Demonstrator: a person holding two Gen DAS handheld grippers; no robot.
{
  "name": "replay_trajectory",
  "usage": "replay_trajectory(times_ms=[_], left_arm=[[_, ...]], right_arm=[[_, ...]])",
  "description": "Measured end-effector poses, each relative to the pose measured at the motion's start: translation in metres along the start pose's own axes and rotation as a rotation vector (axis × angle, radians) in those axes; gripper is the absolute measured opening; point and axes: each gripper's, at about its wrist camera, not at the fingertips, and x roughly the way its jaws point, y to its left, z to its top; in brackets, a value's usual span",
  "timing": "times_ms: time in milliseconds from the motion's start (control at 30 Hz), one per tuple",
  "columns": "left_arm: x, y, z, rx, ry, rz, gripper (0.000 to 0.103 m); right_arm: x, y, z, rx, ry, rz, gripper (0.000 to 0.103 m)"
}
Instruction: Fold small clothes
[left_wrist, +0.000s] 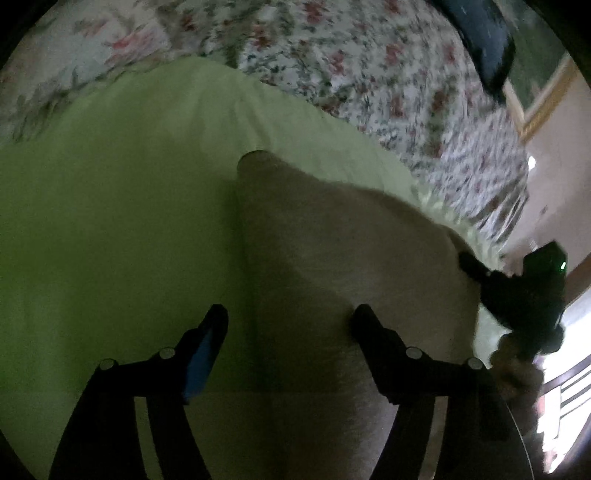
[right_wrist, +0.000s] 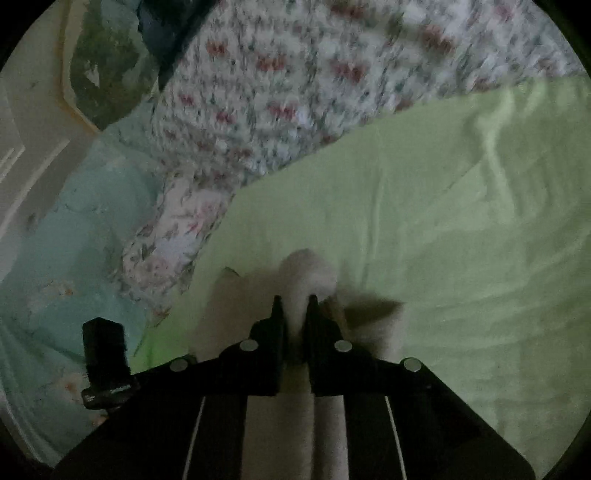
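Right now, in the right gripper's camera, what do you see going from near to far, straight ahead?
Right gripper pinching the white cloth → green sheet → flowery bedspread.

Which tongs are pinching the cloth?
The right tongs are shut on the beige cloth. The left tongs are wide open, just above it.
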Motion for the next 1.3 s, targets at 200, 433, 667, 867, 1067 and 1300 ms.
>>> replay_trajectory(times_ms=[200,433,667,867,1067,1300], left_arm=[[0.014,0.001,-0.002,0.025,0.023,0.077,0.072],[-0.013,-0.004,-0.007,0.034,0.009,0.088,0.069],[-0.073,-0.027,-0.046,0.078,-0.055,-0.019,0.068],[-0.099,-0.063,-0.085,0.156,-0.069,-0.199,0.064],[-0.071,-0.07,-0.113,0.184,0.039,-0.206,0.058],[-0.046,-0.046,-0.133,0.156,0.107,-0.167,0.026]], right_arm=[[0.035,-0.033,-0.016,0.058,0.124,-0.069,0.012],[0.016,-0.029,-0.014,0.077,0.109,-0.121,0.026],[-0.049,0.01,-0.036,0.037,0.03,-0.062,0.026],[-0.069,0.045,-0.083,0.006,0.065,0.01,0.026],[-0.049,0.051,-0.111,0.003,0.133,0.009,0.026],[-0.03,-0.011,-0.14,0.128,0.162,-0.064,0.0]])
